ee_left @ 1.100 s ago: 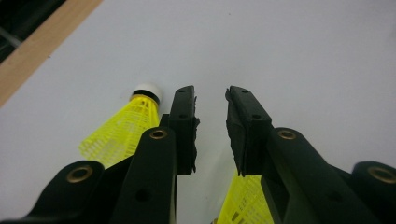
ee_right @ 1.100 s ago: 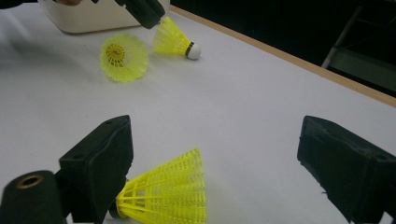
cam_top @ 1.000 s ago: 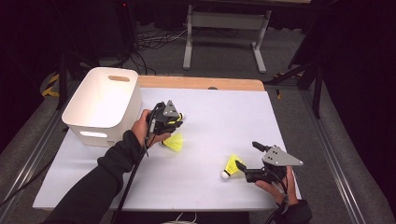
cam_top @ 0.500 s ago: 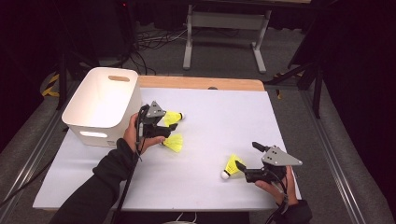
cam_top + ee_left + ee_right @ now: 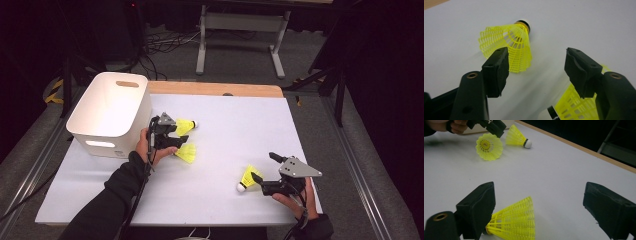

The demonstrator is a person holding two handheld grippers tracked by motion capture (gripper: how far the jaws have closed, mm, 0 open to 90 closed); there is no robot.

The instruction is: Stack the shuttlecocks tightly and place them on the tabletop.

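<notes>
Left gripper (image 5: 172, 135): jaws spread wide and holding nothing, poised over two yellow shuttlecocks beside the white bin (image 5: 111, 114) at the table's (image 5: 235, 135) left edge. The far shuttlecock (image 5: 185, 125) lies on its side, cork away from the bin; in the left gripper view its skirt sits just beyond one jaw, untouched. The near shuttlecock (image 5: 186, 152) lies just beside it. Right gripper (image 5: 260, 167): jaws wide, empty. A third shuttlecock (image 5: 247, 178) lies between them, near the table's front right corner.

Three yellow shuttlecocks (image 5: 186, 126) on their sides
</notes>
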